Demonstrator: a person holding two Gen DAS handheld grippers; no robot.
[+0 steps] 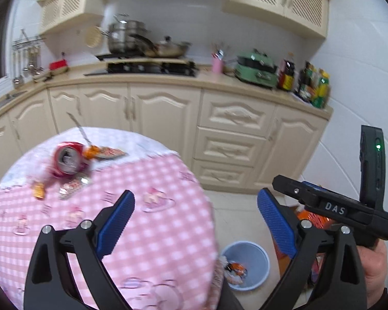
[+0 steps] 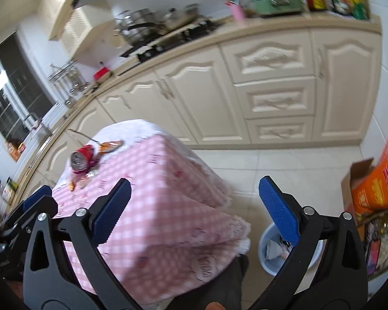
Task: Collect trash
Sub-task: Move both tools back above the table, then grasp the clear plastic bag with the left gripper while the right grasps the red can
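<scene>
A crushed red can lies on its side on the pink checked tablecloth, with orange and silver wrappers around it. It also shows in the right wrist view. A pale blue bin stands on the floor right of the table, with trash inside; it also shows in the right wrist view. My left gripper is open and empty above the table's near right edge. My right gripper is open and empty above the table's edge and the bin.
Cream kitchen cabinets run behind the table, with a stove and pots on the counter. Orange cardboard boxes stand on the floor at the right. The right gripper's body shows at the right of the left wrist view.
</scene>
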